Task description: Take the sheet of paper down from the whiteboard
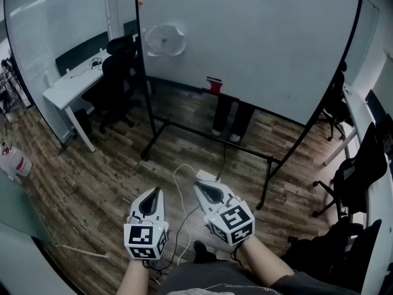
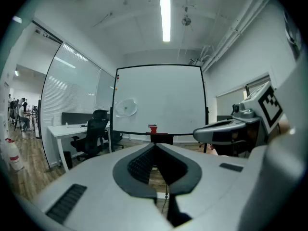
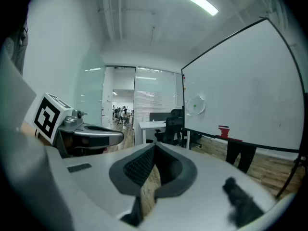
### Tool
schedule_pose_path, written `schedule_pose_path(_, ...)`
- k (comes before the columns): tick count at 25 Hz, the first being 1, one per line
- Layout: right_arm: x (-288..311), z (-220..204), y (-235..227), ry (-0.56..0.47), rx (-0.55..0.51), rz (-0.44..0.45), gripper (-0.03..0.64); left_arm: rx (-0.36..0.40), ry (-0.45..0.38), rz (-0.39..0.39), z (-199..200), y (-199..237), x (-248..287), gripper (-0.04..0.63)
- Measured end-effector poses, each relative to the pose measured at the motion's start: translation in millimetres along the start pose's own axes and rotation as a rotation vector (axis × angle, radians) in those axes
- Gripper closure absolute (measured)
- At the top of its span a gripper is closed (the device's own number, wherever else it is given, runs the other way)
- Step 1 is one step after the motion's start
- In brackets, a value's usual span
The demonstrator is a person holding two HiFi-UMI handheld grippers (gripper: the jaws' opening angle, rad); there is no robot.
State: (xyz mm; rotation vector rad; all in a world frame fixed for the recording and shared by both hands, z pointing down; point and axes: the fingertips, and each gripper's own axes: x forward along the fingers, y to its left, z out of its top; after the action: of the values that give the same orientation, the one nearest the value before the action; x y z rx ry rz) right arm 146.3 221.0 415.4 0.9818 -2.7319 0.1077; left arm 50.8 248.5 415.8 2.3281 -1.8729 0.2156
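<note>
A crumpled white sheet of paper (image 1: 164, 40) hangs at the upper left of the whiteboard (image 1: 264, 42), pinned by a small green magnet. The same sheet of paper (image 2: 126, 108) shows in the left gripper view, and as a small sheet of paper (image 3: 195, 105) in the right gripper view. Both grippers are held low and near my body, well short of the board. The left gripper (image 1: 154, 191) is shut with nothing between its jaws, tips meeting (image 2: 154, 146). The right gripper (image 1: 198, 186) is also shut and empty (image 3: 155, 146).
The board stands on a black wheeled frame (image 1: 212, 137), and a person's legs (image 1: 230, 118) show behind it. A red object (image 1: 214, 85) sits on its tray. A white desk (image 1: 70, 88) and black chairs (image 1: 116, 78) are at left; more chairs (image 1: 353, 177) at right. A white cable (image 1: 181, 195) lies on the floor.
</note>
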Motion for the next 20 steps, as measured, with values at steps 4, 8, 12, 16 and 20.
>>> schedule_pose_path(4, 7.0, -3.4, -6.2, 0.006, 0.000, 0.002, 0.595, 0.080, 0.019, 0.019, -3.2, 1.7, 6.1, 0.577)
schedule_pose_path(8, 11.9, -5.6, -8.9, 0.007, 0.013, 0.011, 0.595, 0.121, 0.017, 0.024, -1.0, -0.9, 7.8, 0.577)
schedule_pose_path(12, 13.8, -5.9, -11.3, 0.008, 0.037, 0.019, 0.595, 0.155, 0.014, 0.019, 4.2, -7.7, 11.3, 0.577)
schedule_pose_path(16, 19.1, -11.0, -14.2, 0.011, 0.048, 0.031, 0.595, 0.128, 0.027, 0.023, -1.1, -5.6, 17.7, 0.577)
schedule_pose_path(20, 27.7, -17.1, -26.6, 0.012, 0.076, 0.045, 0.595, 0.068, 0.050, 0.032, -9.4, 1.4, 33.4, 0.577)
